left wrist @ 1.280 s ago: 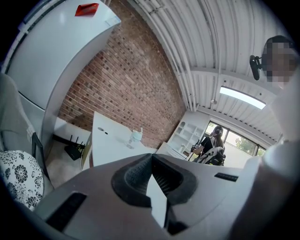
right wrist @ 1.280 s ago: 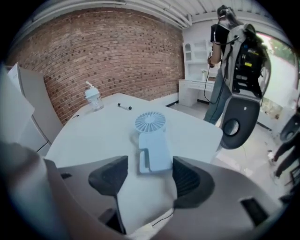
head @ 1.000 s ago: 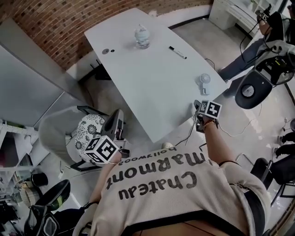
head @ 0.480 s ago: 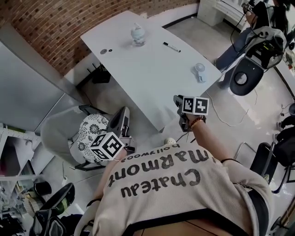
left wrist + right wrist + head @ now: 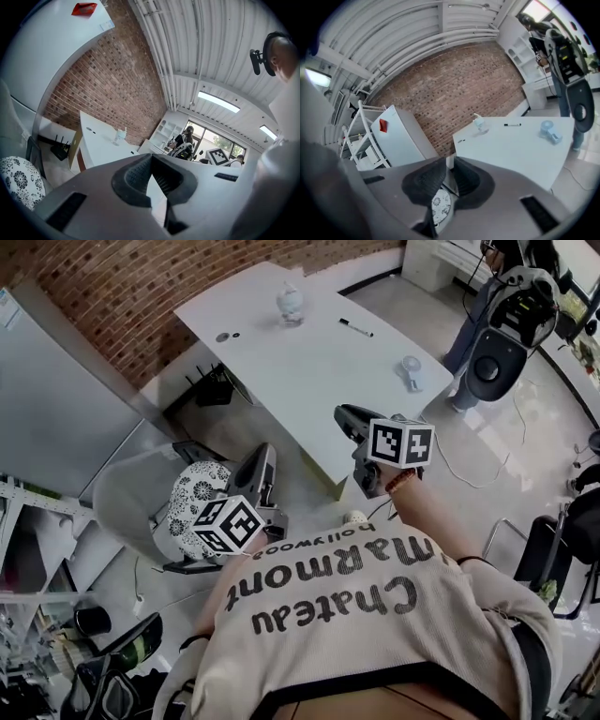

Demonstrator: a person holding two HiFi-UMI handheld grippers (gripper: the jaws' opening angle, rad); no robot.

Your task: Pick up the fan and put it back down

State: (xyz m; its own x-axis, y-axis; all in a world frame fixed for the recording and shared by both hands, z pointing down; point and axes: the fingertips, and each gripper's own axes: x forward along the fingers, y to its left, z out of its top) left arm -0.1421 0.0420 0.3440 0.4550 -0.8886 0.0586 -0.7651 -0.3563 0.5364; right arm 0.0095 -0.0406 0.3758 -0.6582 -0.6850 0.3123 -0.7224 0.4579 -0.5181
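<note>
The small pale-blue fan (image 5: 410,368) lies on the white table (image 5: 309,371) near its right edge; the right gripper view has the fan (image 5: 547,130) at the table's far right. My right gripper (image 5: 345,416) is raised in front of the table's near corner, short of the fan and apart from it. Its jaws (image 5: 450,165) are closing to a narrow slit with nothing between them. My left gripper (image 5: 262,457) hangs low beside a chair, left of the table, its tips (image 5: 151,158) touching and holding nothing.
A water bottle (image 5: 290,302) and a black marker (image 5: 356,327) lie at the table's far end. A chair with a patterned cushion (image 5: 192,501) stands by my left gripper. A grey cabinet (image 5: 56,418), a brick wall and an office chair (image 5: 497,357) ring the table.
My right gripper has risen from beside the table's near corner and its jaws have narrowed. The left gripper has drifted slightly upward. The fan stays on the table.
</note>
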